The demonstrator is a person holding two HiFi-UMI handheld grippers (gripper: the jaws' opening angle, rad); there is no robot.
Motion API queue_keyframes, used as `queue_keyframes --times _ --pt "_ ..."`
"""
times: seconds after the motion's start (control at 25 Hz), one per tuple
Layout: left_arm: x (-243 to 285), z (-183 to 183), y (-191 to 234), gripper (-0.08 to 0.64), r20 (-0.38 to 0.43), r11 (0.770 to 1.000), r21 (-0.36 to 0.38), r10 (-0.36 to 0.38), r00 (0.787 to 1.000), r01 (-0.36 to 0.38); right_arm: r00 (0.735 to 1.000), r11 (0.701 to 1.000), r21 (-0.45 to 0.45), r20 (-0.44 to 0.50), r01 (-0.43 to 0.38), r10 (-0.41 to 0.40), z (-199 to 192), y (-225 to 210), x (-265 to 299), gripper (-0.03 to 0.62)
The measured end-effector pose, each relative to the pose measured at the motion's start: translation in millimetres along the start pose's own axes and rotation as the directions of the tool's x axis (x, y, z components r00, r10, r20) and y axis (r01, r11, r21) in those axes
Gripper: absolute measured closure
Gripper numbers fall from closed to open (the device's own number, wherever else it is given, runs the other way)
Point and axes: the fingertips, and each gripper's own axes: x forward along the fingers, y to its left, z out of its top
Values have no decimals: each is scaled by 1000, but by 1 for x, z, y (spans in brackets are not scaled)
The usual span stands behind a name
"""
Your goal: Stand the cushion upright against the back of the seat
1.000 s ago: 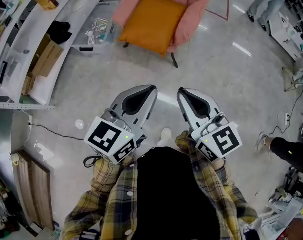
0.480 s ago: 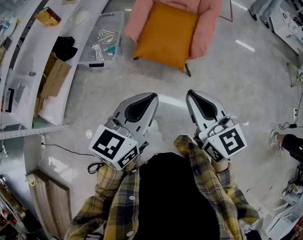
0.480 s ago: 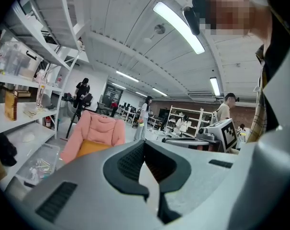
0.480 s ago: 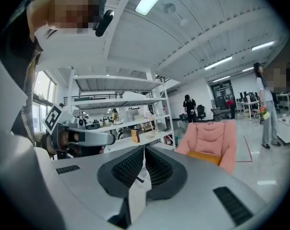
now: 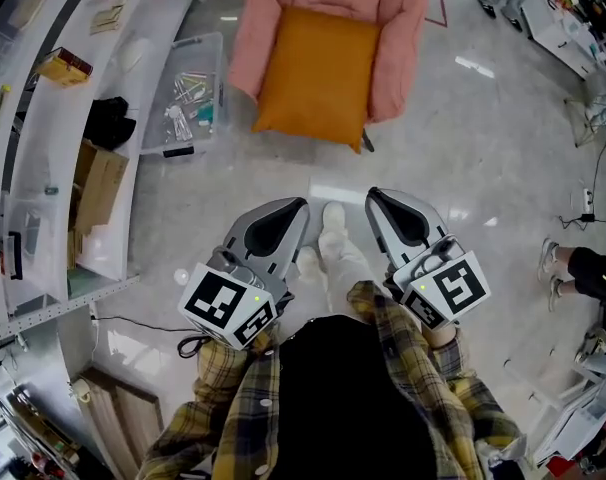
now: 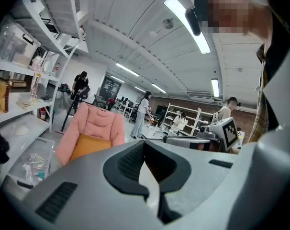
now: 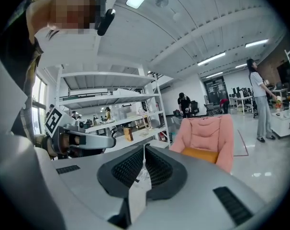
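Cushion (image 5: 318, 73), orange and roughly square, lies flat on the seat of the pink armchair (image 5: 398, 58), its front edge hanging a little over the seat's front. No lettering can be read on it or on the chair. The only print in view is the black-and-white square marker on each gripper's cube.

The left gripper (image 5: 301, 206) and the right gripper (image 5: 374, 196) are held side by side above the pale floor (image 5: 463, 158), both pointing towards the armchair and well short of it. Each has its jaws closed together with nothing between them. Yellow plaid sleeves (image 5: 218, 368) run back from the cubes, and a white shoe (image 5: 333, 218) shows between the two grippers.

Left of the armchair, on the floor, stands a clear plastic bin (image 5: 183, 93) holding small loose items too fine to name. Beyond it, white shelves (image 5: 43, 148) carry a cardboard box (image 5: 98, 183) and a dark bundle (image 5: 108, 123).
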Motion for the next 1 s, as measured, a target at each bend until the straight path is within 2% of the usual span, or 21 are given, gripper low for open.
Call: queue_keyframes --times 0.36,0.56,0.88,1.0 --pt "68 49 43 555 35 999 39 0 999 -1 999 1000 -19 38 13 -12 35 -70 43 568" --pt "102 74 52 555 46 998 59 24 999 -27 997 1000 -21 77 -18 19 61 -108 56 568" --pt "110 92 104 555 60 994 35 99 993 -101 998 998 -14 16 -64 64 57 -127 107 568" --pt "115 97 133 555 53 995 26 92 994 -93 999 999 -9 3 -49 49 57 -133 134 568"
